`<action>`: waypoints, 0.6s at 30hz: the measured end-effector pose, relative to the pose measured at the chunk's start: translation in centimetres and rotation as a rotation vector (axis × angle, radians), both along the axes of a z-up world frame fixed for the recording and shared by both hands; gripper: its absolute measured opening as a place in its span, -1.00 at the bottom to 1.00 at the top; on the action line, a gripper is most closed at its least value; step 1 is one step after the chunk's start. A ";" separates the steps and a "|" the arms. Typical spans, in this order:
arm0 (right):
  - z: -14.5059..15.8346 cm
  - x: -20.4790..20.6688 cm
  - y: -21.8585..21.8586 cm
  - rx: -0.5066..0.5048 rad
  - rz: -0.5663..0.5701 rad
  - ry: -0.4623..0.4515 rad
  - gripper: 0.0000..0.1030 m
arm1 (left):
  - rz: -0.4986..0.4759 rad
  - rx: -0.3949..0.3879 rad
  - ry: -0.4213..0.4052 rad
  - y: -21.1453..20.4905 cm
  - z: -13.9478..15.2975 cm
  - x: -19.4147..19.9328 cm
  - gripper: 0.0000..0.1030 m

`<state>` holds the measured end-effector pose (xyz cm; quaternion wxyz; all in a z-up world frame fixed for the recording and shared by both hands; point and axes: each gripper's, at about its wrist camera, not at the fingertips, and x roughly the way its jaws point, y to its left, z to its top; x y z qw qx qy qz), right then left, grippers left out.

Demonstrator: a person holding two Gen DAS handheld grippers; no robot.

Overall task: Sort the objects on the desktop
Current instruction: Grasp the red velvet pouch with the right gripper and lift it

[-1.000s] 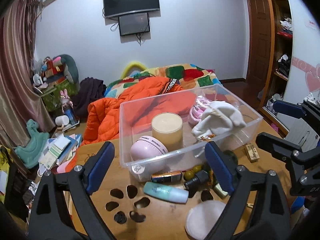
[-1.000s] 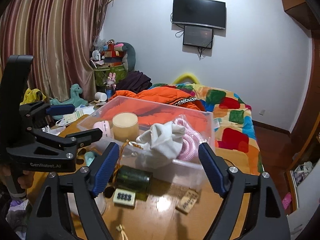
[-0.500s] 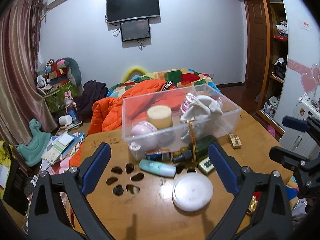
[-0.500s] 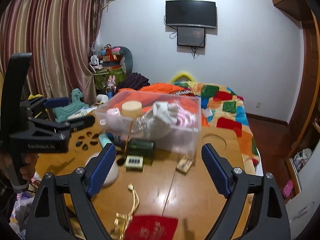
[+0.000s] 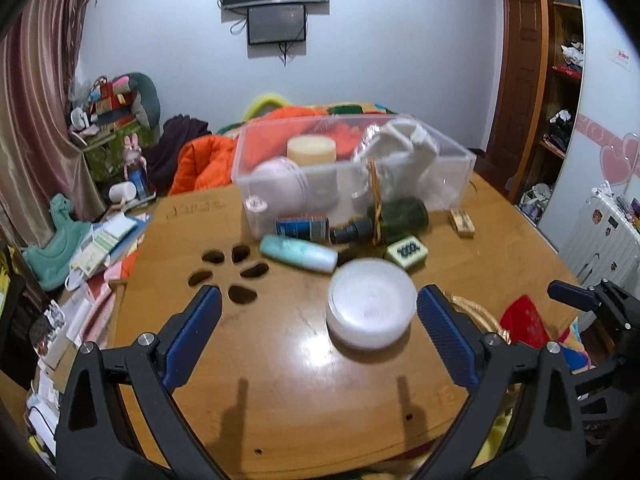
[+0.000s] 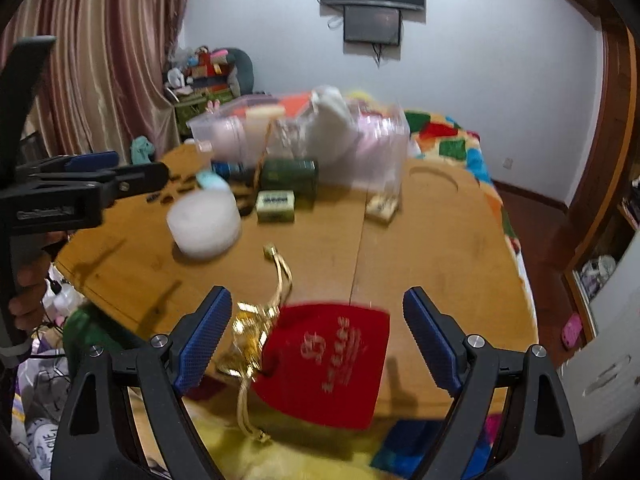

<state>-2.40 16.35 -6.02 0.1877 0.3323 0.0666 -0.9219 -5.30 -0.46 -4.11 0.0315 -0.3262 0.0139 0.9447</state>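
A clear plastic bin [image 5: 460, 156] at the table's far side holds a cream candle [image 5: 311, 151], a pink round case [image 5: 280, 184] and a white cloth [image 5: 404, 148]. In front of it lie a teal tube [image 5: 298, 254], a dark green bottle [image 5: 400, 216], a green tile [image 5: 406, 251] and a white round jar [image 5: 370, 310]. My left gripper [image 5: 318, 340] is open, the jar just ahead between its fingers. My right gripper [image 6: 316, 340] is open above a red pouch [image 6: 332, 360] with gold cord [image 6: 256, 328] at the near table edge.
The round wooden table [image 5: 280, 380] has flower-shaped cutouts [image 5: 232, 268] at left. A small wooden block [image 5: 462, 222] lies right of the bin. A bed with an orange jacket [image 5: 204, 160] stands behind. Clutter covers the floor at left. A white suitcase [image 5: 600, 236] stands at right.
Both grippers have pulled back from the bin toward the near table edge. The white jar and the red pouch now lie close in front of them. Both stay open.
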 end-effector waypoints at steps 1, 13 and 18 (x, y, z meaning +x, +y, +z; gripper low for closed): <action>-0.4 -0.1 0.1 -0.006 -0.003 -0.018 0.66 | -0.001 0.002 -0.008 0.1 -0.3 0.0 0.92; -1.9 -0.2 1.5 -0.057 -0.011 -0.035 -0.23 | -0.029 -0.003 -0.092 2.3 -3.3 -1.9 0.92; -1.7 -0.9 2.4 -0.106 -0.012 -0.054 -0.49 | -0.015 -0.007 -0.111 2.7 -3.8 -3.2 0.92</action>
